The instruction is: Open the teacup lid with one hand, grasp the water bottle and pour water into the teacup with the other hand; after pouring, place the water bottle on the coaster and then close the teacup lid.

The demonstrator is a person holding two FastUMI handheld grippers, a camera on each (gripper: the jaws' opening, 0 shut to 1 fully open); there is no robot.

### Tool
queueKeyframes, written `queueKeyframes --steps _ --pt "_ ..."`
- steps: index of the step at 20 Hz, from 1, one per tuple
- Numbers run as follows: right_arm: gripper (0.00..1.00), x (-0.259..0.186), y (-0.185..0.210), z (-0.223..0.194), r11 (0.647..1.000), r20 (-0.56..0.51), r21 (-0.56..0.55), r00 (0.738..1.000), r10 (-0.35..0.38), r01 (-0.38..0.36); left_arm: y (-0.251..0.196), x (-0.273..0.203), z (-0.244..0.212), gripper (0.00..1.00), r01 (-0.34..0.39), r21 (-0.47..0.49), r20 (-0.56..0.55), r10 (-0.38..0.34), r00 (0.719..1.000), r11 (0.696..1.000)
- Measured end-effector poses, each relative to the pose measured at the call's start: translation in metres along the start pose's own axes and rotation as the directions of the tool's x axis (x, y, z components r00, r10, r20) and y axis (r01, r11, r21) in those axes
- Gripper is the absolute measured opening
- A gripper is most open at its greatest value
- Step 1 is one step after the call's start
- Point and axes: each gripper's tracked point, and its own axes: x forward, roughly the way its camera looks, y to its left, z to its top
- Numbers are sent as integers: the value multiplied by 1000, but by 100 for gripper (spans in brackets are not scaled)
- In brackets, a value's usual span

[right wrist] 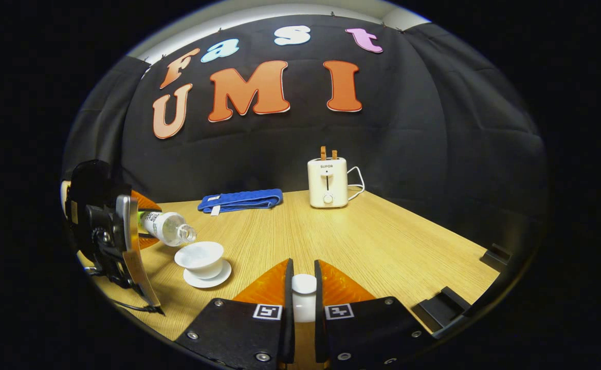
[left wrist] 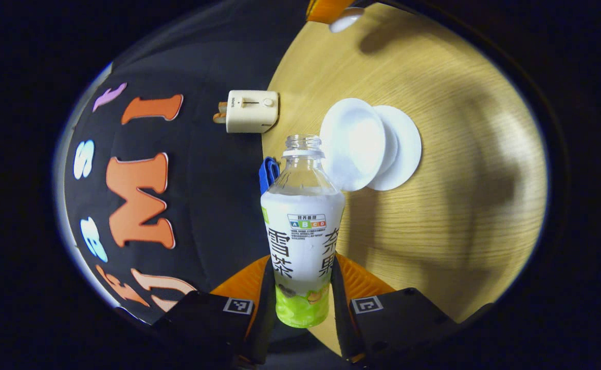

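We see the left gripper (left wrist: 303,288) clamped on the uncapped water bottle (left wrist: 303,231), tipped over the open teacup (right wrist: 200,258), its stream indiscernible, while the right gripper (right wrist: 304,288) pinches the mostly hidden teacup lid (right wrist: 304,285).

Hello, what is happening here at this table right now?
A person works with two hand-held grippers. The left gripper is shut on the bottle, uncapped and tipped with its mouth right above the open teacup, which stands on its saucer. Whether water is flowing cannot be told. The right gripper is shut on the white lid, held off to the side. At the back of the table are a toaster and a blue cloth.
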Motion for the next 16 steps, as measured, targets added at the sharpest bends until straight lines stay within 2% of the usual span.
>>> queueKeyframes --steps 3,5,7,8,9,10,11,12,13,16 --pt "16 1 0 0 1000 -6 3 1000 -5 5 -3 1 5 52 14 -128 44 -8 999 992" --pt "16 1 1 0 1000 -11 0 1000 -6 6 -6 0 10 55 37 -221 82 -19 996 975" --pt "16 2 3 1 1000 -12 -4 1000 -7 7 -4 -5 10 52 40 -306 107 -7 994 951" --pt "16 3 6 2 1000 -12 -6 1000 -6 6 -2 -5 11 52 44 -370 112 -2 994 928" --pt "16 3 8 1 1000 -14 -5 1000 -4 4 -2 -3 10 55 56 -440 116 -6 993 896" --pt "16 4 12 2 1000 -16 -7 1000 2 -2 4 -4 9 51 62 -507 124 1 992 860" --pt "16 4 16 1 1000 -19 -12 1000 7 -8 10 -5 9 55 69 -563 133 9 991 824" --pt "16 5 19 2 1000 -21 -21 1000 9 -10 16 -7 6 51 70 -607 141 21 990 791" --pt "16 5 21 2 1000 -22 -29 1000 11 -12 22 -10 1 54 66 -645 146 38 989 761" --pt "16 7 27 7 999 -18 -36 1000 14 -15 43 -9 -10 52 47 -755 154 107 982 654"
